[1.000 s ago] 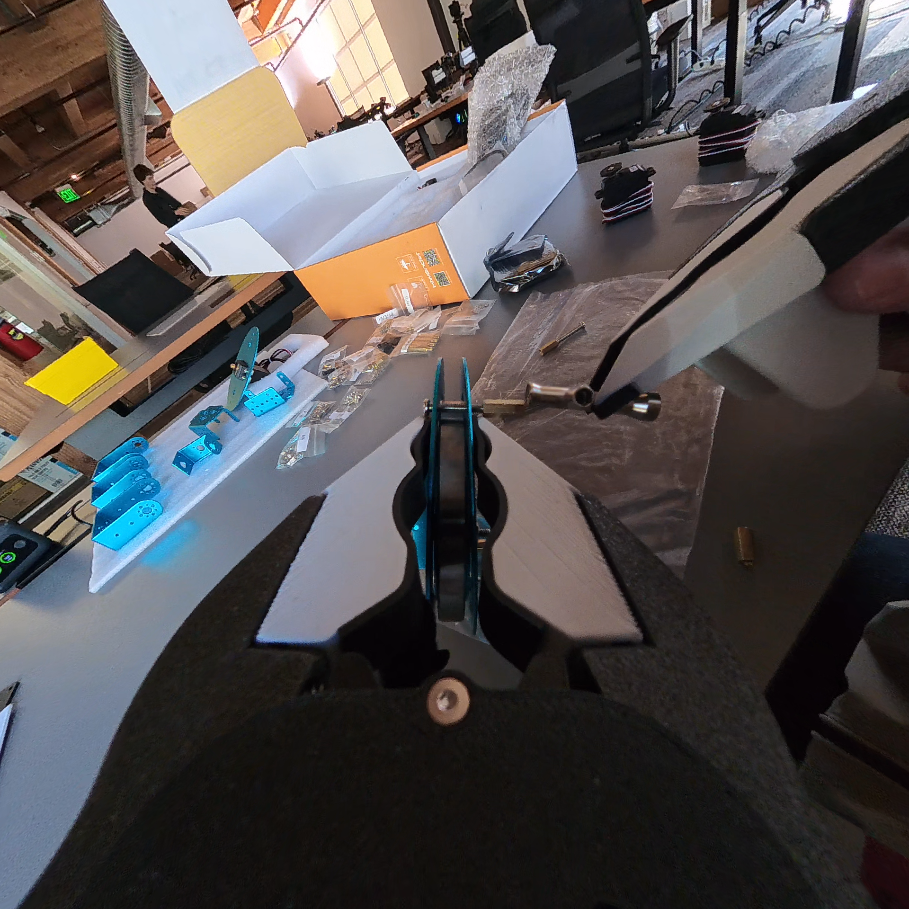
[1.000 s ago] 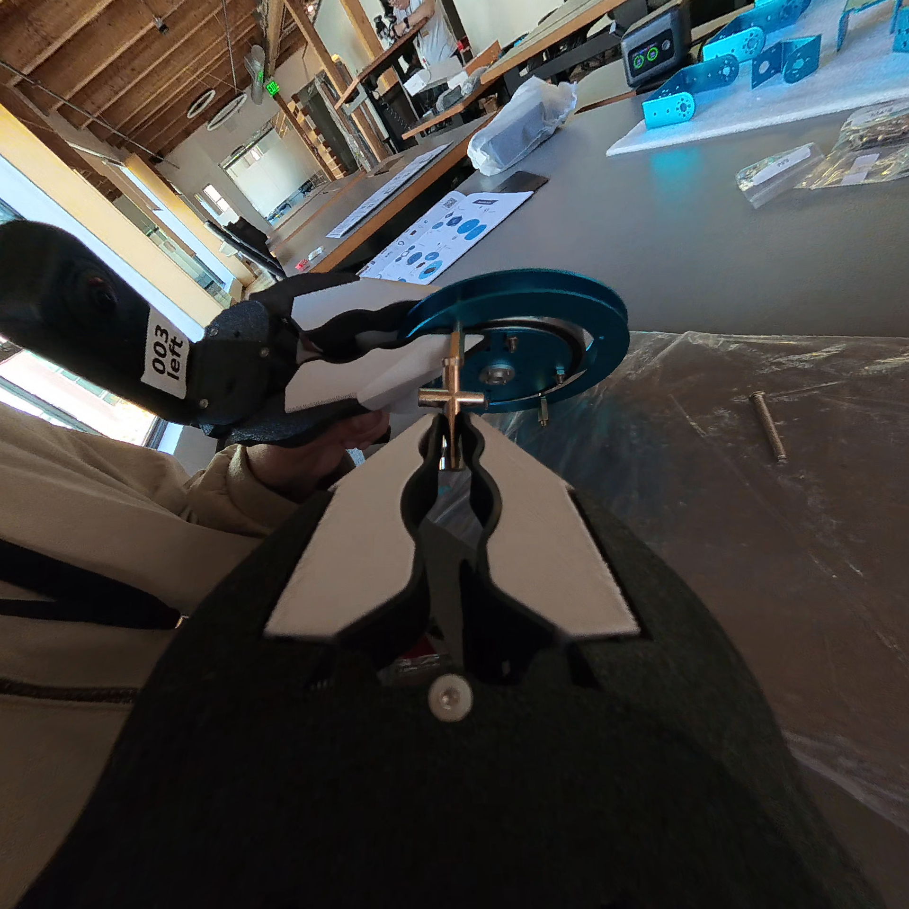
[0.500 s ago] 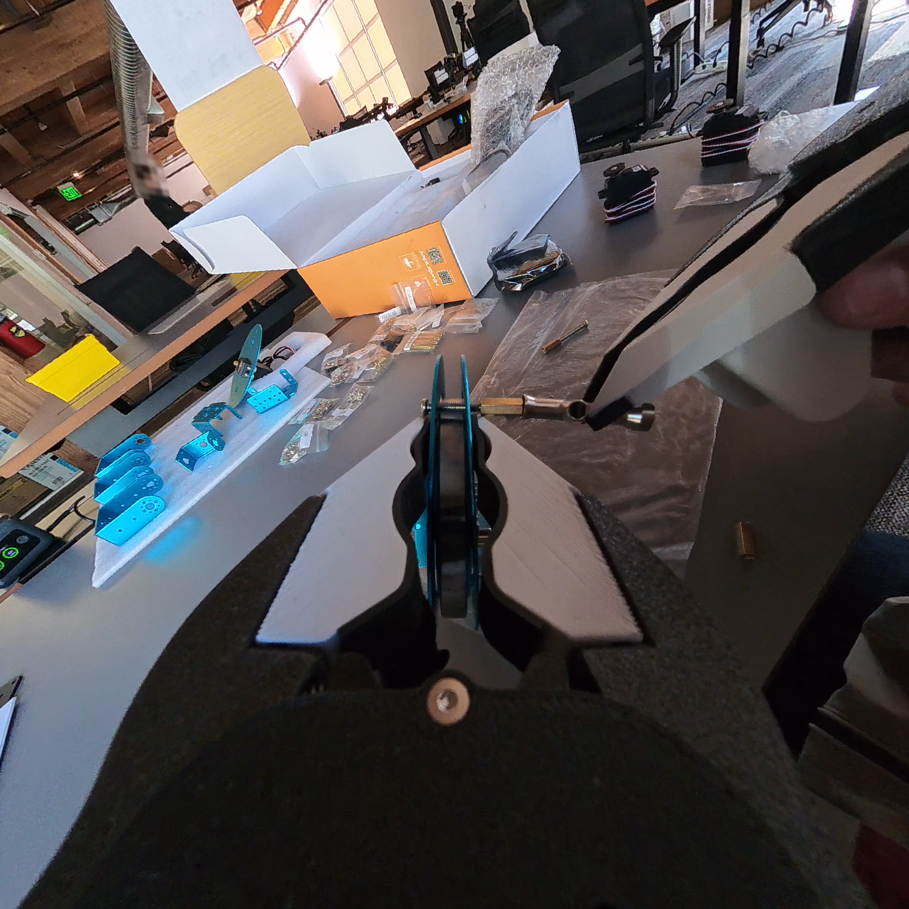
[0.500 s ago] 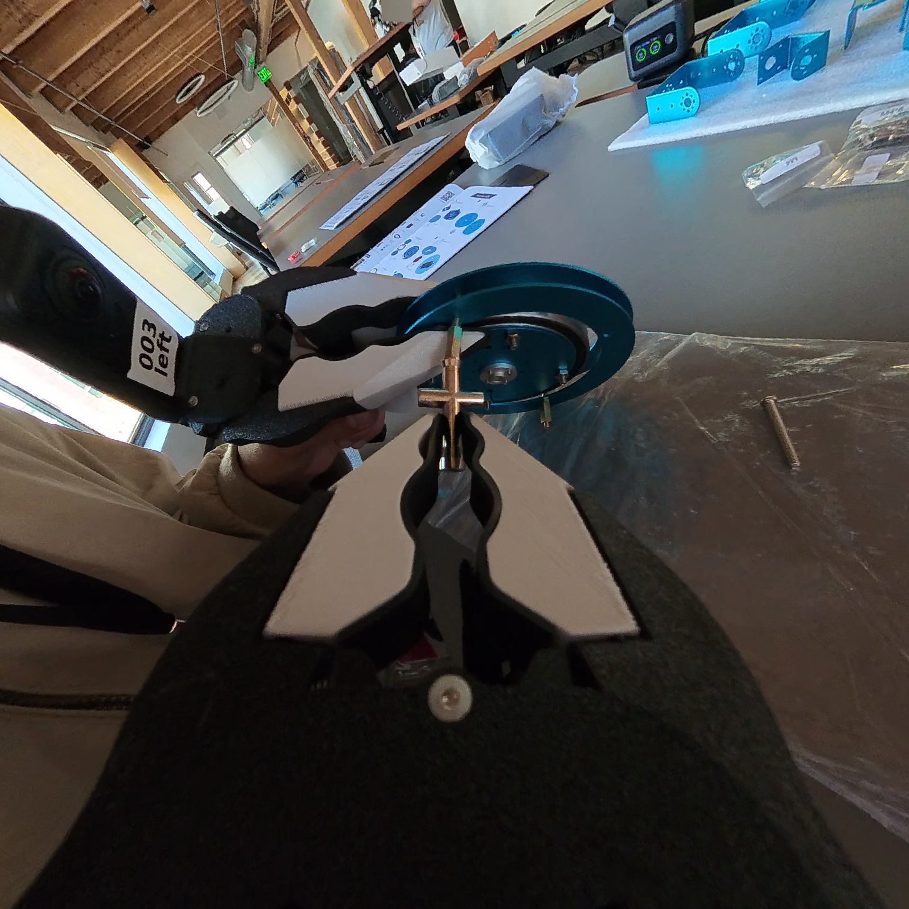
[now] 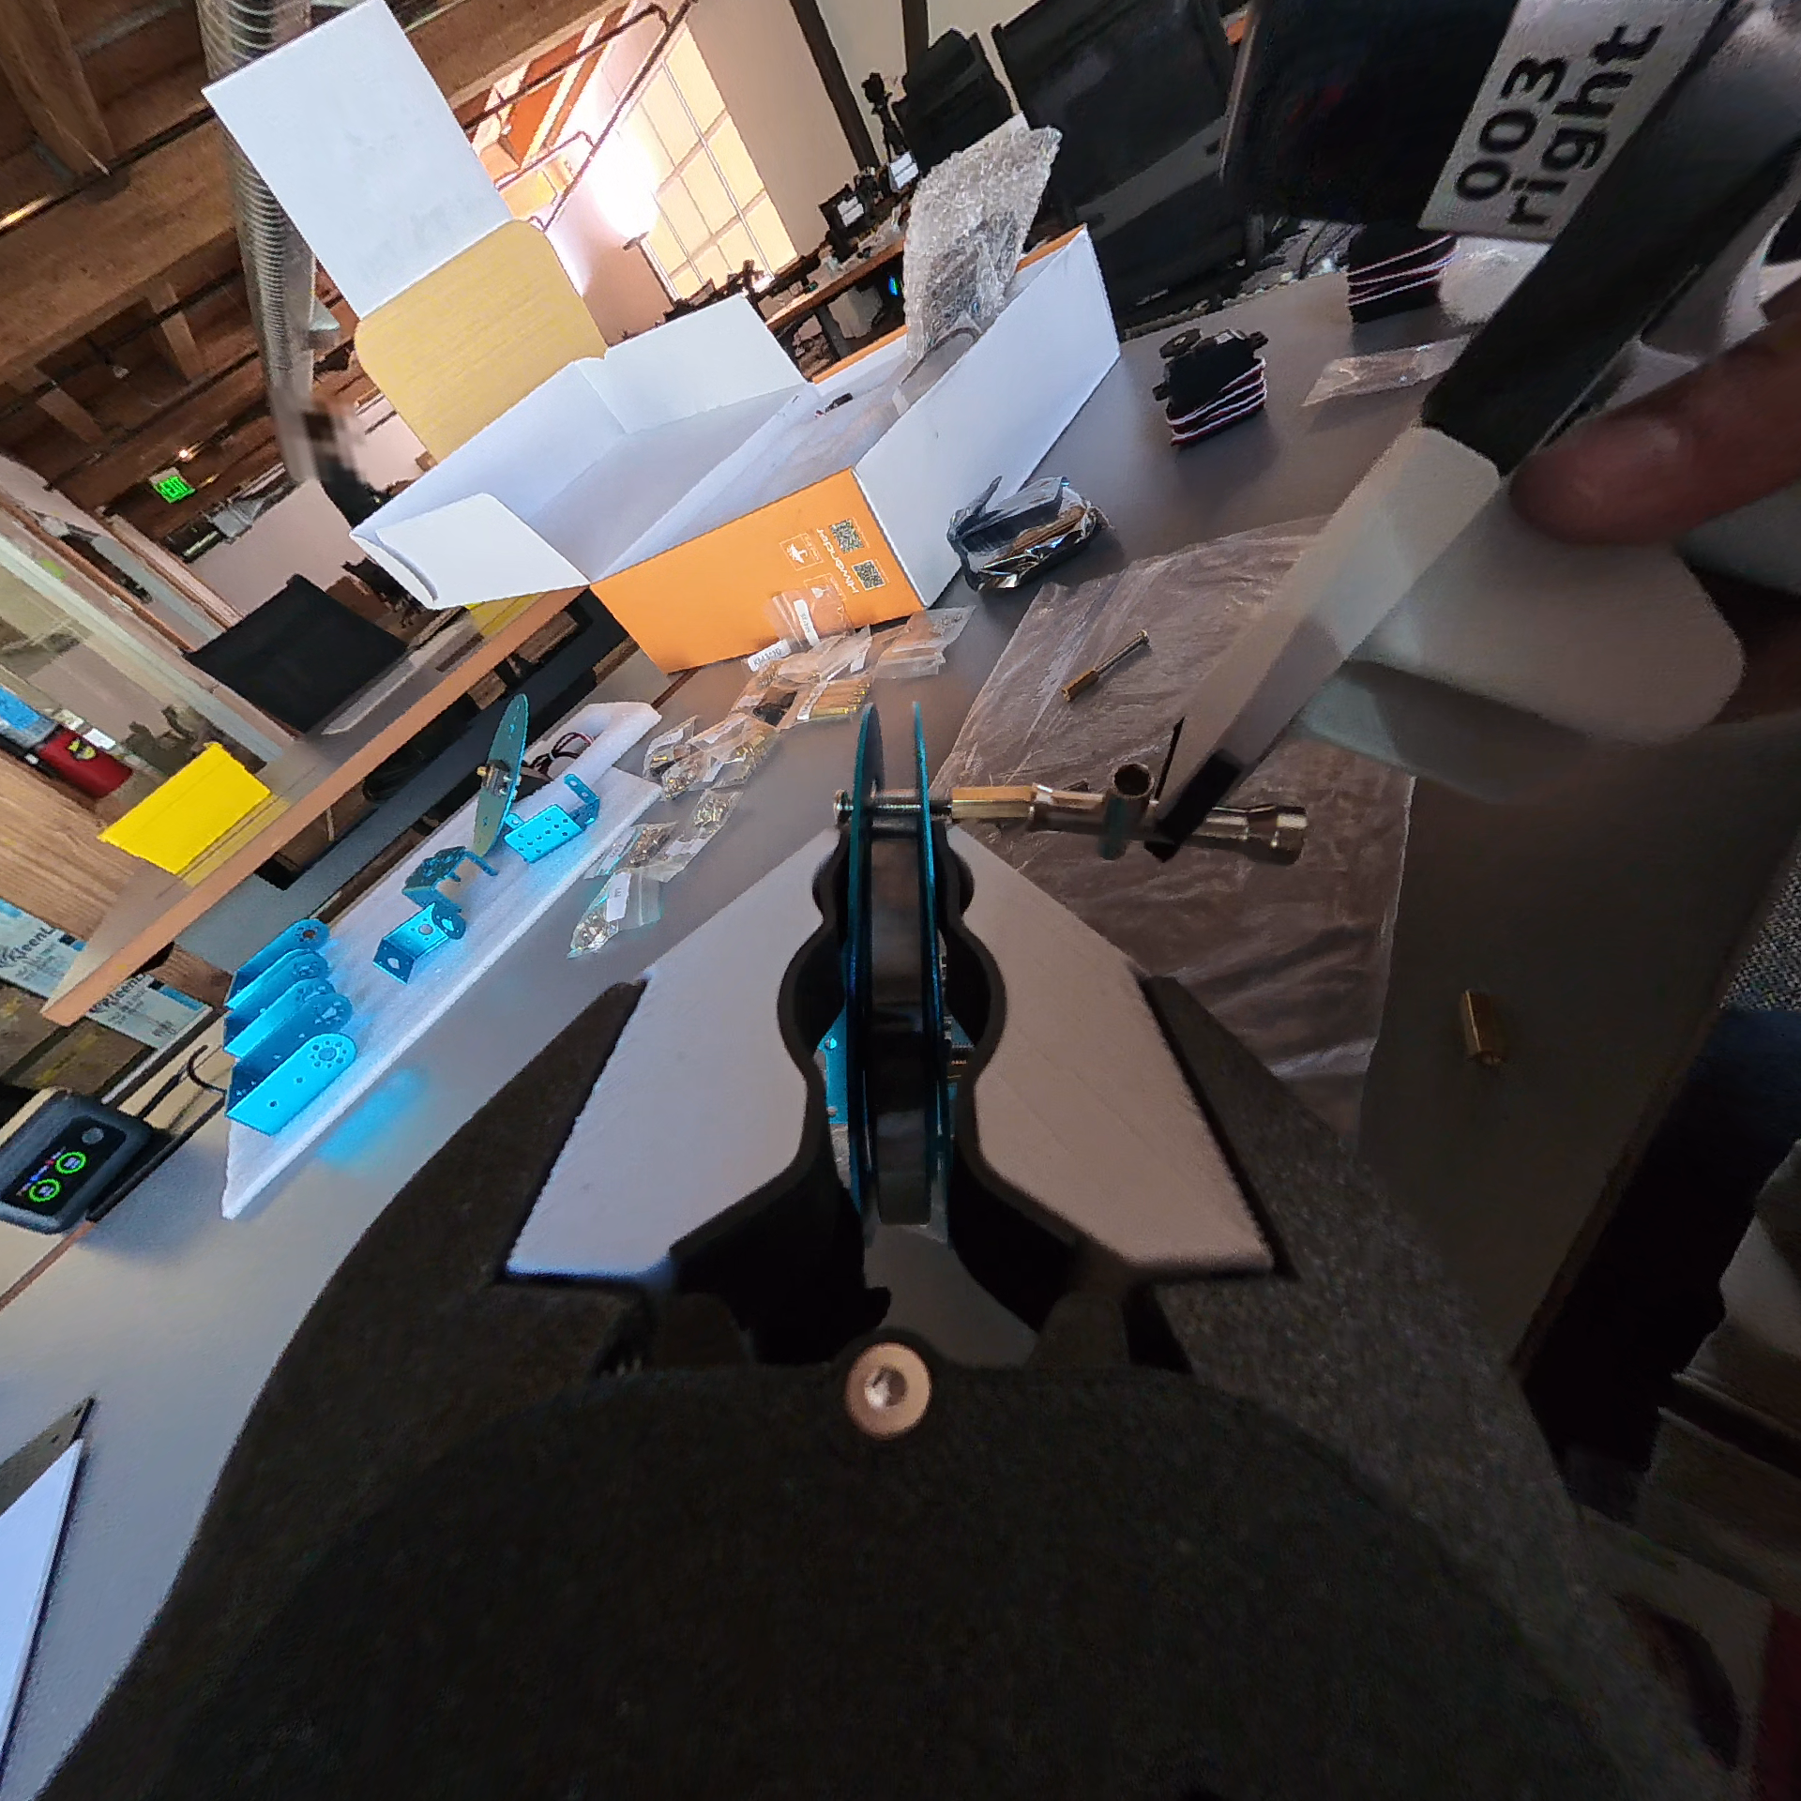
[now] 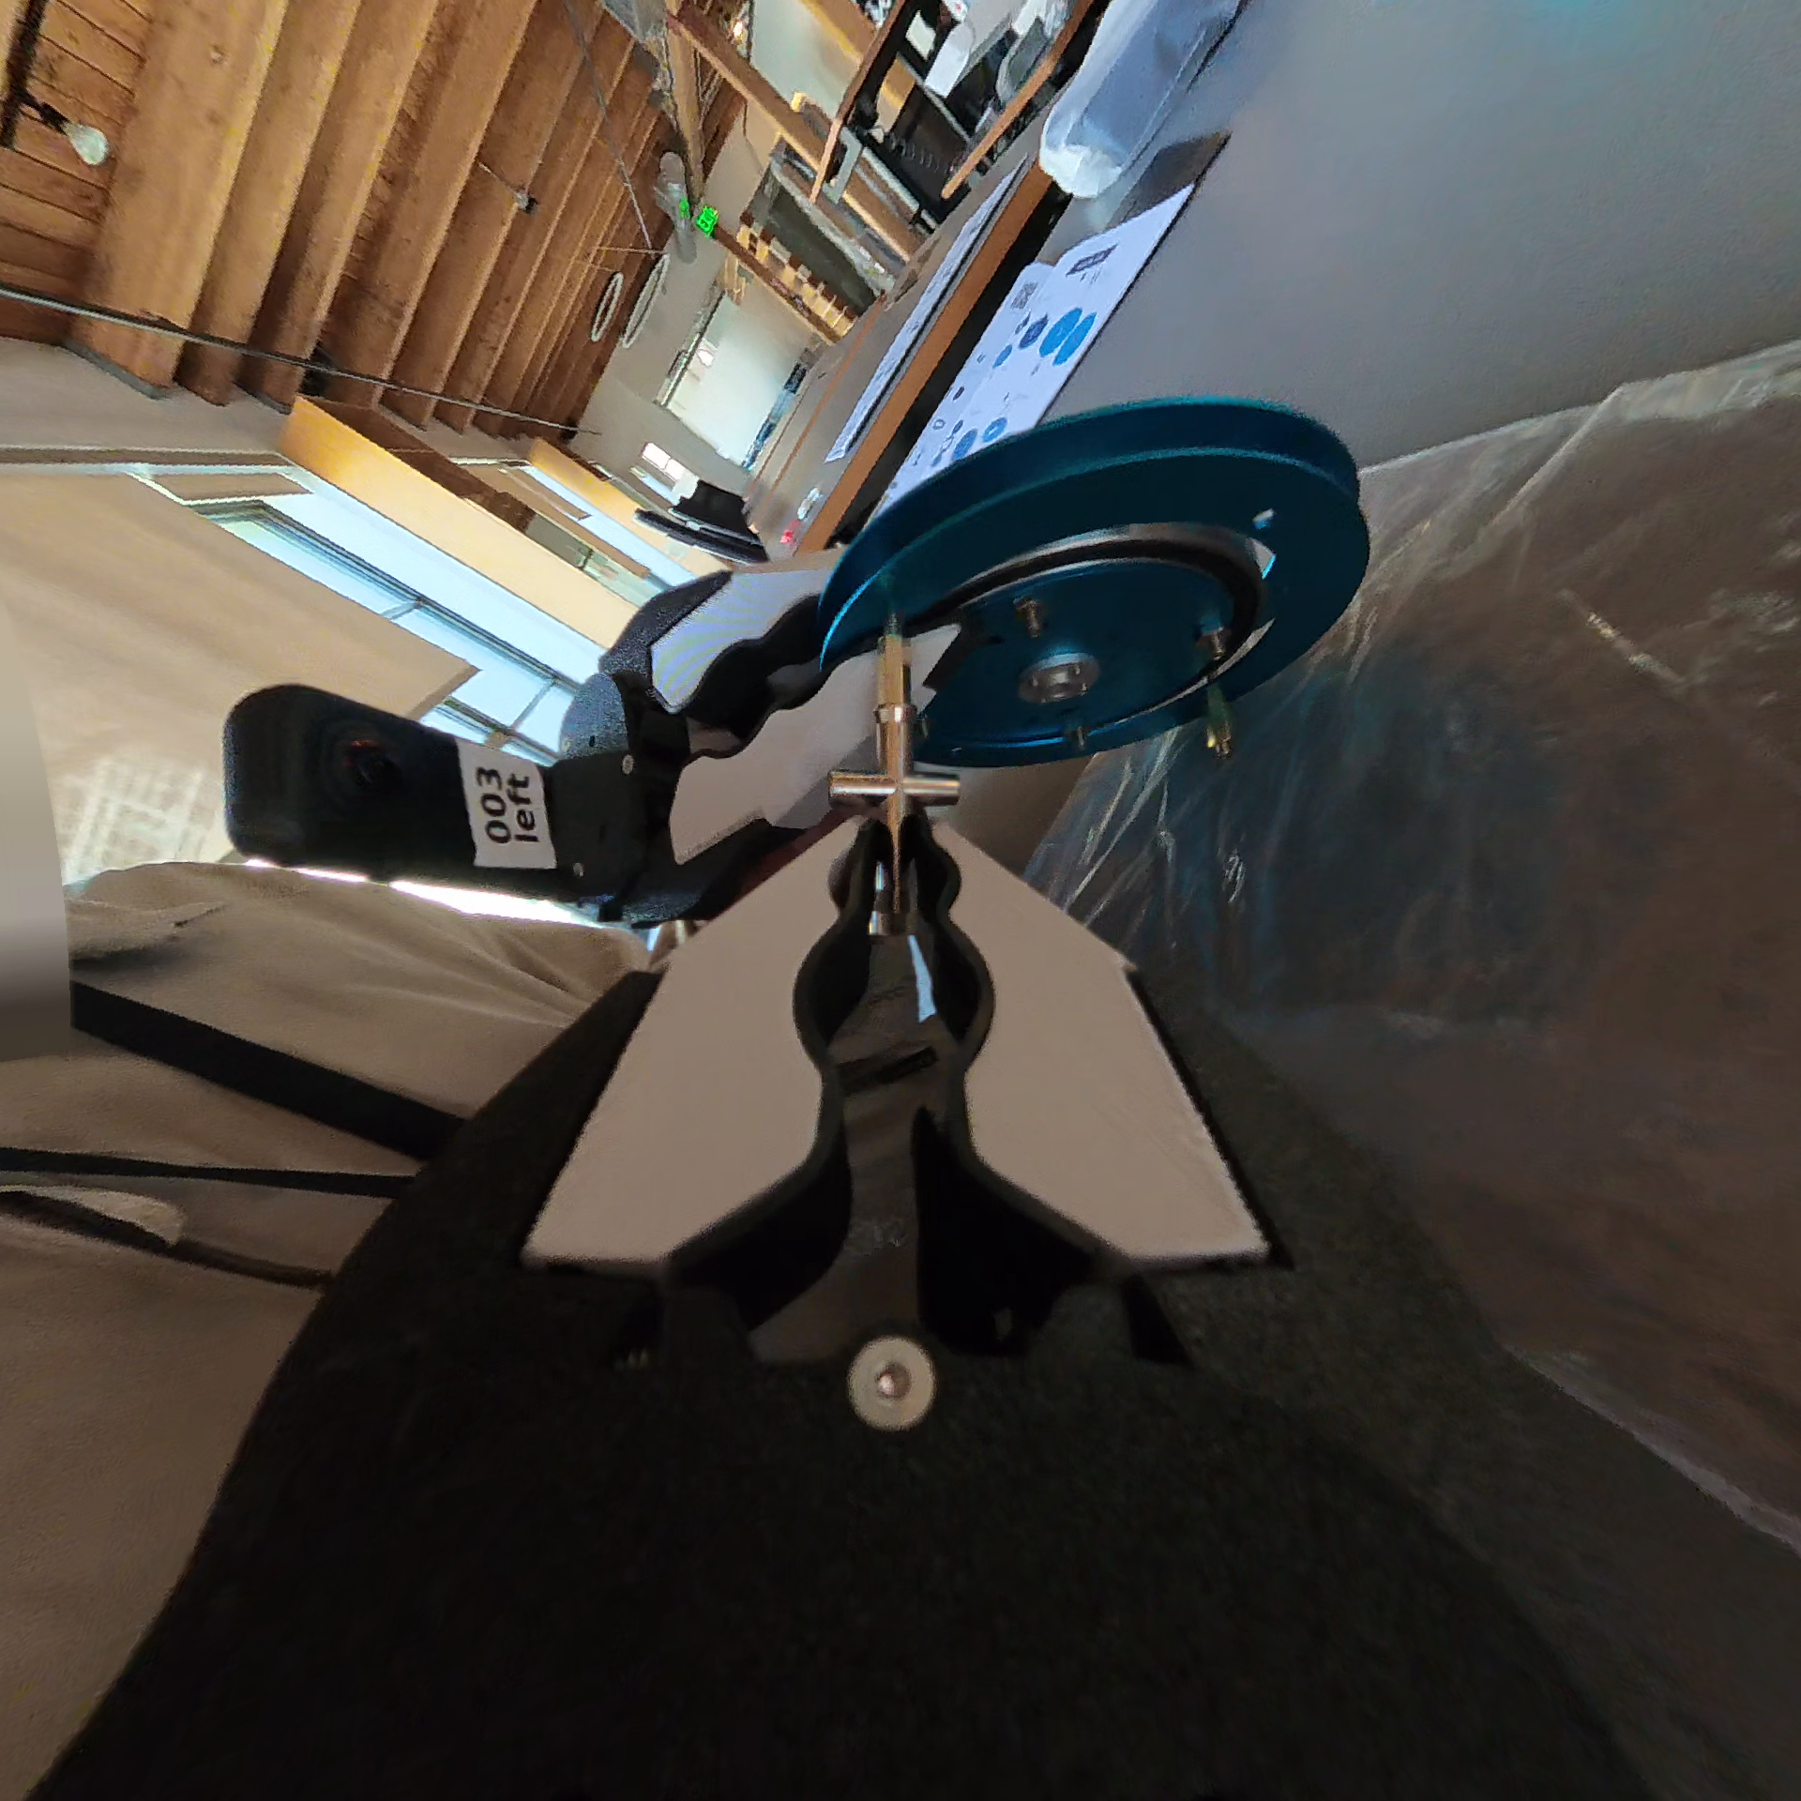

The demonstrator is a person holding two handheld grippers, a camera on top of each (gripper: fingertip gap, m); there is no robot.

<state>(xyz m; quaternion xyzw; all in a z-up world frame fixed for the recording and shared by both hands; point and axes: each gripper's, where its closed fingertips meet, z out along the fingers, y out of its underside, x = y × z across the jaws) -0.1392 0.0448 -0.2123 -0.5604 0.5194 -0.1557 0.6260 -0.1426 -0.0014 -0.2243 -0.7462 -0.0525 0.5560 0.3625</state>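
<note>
My left gripper (image 5: 892, 858) is shut on the rim of a blue metal double-disc wheel (image 5: 889, 936), held edge-on above the grey table (image 5: 195, 1296); the wheel also shows in the right wrist view (image 6: 1101, 585). My right gripper (image 6: 892, 838) is shut on a small silver cross-shaped socket wrench (image 6: 892, 785). One arm of the wrench (image 5: 1130, 814) sits on a brass standoff (image 5: 989, 806) on a screw through the wheel's rim. The right gripper (image 5: 1184, 789) comes in from the upper right of the left wrist view, with a person's finger (image 5: 1647, 468) on it.
An open white and orange box (image 5: 780, 507) stands at the back. A white foam sheet (image 5: 429, 975) with blue brackets (image 5: 283, 1053) lies left, small hardware bags (image 5: 721, 760) beside it. A clear plastic sheet (image 5: 1218, 897) with a loose screw (image 5: 1106, 665), a brass standoff (image 5: 1481, 1023), black servos (image 5: 1213, 385). Spacing between my two grippers at the tips: around 5 cm.
My right gripper has rolled sharply, turning the cross wrench on the standoff; the right wrist view has tilted with it. The left gripper and wheel have stayed almost still.
</note>
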